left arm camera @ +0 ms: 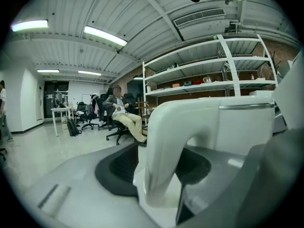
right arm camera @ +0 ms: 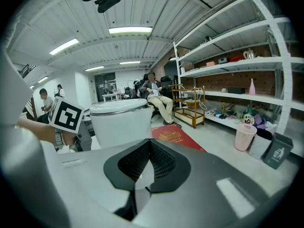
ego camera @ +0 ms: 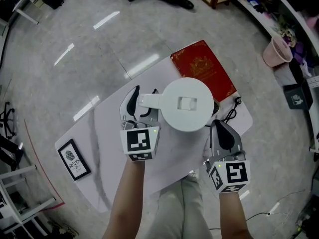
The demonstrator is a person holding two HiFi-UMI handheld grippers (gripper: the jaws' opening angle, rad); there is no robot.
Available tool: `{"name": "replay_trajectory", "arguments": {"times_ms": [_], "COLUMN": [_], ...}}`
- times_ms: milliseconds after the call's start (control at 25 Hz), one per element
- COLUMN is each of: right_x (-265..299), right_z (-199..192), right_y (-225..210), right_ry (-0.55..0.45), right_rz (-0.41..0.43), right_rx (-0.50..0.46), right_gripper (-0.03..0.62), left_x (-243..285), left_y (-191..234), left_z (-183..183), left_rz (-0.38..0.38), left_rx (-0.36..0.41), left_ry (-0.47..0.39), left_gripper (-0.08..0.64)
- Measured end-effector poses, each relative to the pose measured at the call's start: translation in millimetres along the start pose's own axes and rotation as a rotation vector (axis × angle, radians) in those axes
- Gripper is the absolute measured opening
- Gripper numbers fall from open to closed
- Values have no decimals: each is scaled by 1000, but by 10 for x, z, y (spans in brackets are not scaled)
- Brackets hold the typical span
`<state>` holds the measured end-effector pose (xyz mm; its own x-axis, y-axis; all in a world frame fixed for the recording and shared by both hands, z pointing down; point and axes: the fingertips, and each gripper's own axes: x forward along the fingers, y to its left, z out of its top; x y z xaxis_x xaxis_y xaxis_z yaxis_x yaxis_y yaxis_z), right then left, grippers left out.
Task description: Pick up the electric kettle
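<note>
The white electric kettle (ego camera: 187,105) is seen from above at the middle of the small white table (ego camera: 107,133). Its curved handle (ego camera: 148,101) points left. My left gripper (ego camera: 143,103) is shut on that handle. In the left gripper view the handle (left arm camera: 166,146) fills the space between the jaws of my left gripper (left arm camera: 161,179). My right gripper (ego camera: 222,129) hovers just right of the kettle, shut and holding nothing. Its view shows the right gripper (right arm camera: 142,172) with pads together and the kettle (right arm camera: 121,121) beyond. The kettle's underside is hidden.
A red book (ego camera: 204,68) lies on the table's far end behind the kettle. A black cord (ego camera: 231,111) trails off to the right. A framed picture (ego camera: 75,159) lies on the table's left end. A pink bin (ego camera: 276,51) and shelves stand at the right.
</note>
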<state>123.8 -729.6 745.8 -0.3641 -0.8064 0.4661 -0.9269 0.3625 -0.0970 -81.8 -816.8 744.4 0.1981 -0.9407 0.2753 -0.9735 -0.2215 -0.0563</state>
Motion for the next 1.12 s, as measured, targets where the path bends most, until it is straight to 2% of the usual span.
{"name": "replay_trajectory", "arguments": {"times_ms": [120, 200, 440, 600, 720, 1120], "right_x": [27, 38, 31, -17, -81, -440], "right_z": [-14, -33, -28, -2, 63, 367], "right_y": [-18, -15, -1, 7, 26, 83], "right_ry": [1, 4, 6, 3, -6, -38], "right_rz": [-5, -5, -1, 5, 14, 17], "right_rx": [6, 11, 7, 1, -6, -20], "right_gripper": [23, 23, 23, 23, 23, 23], "left_x": [42, 37, -38, -85, -129, -471], "left_y": [-3, -41, -26, -71, -94, -42], "left_z": [28, 22, 16, 53, 125, 547], "left_rz": [5, -7, 14, 32, 38, 97], "left_rx": [-23, -40, -100, -91, -73, -140], "left_ry": [-17, -18, -23, -17, -21, -48], "left_gripper": [184, 138, 138, 140, 140, 140]}}
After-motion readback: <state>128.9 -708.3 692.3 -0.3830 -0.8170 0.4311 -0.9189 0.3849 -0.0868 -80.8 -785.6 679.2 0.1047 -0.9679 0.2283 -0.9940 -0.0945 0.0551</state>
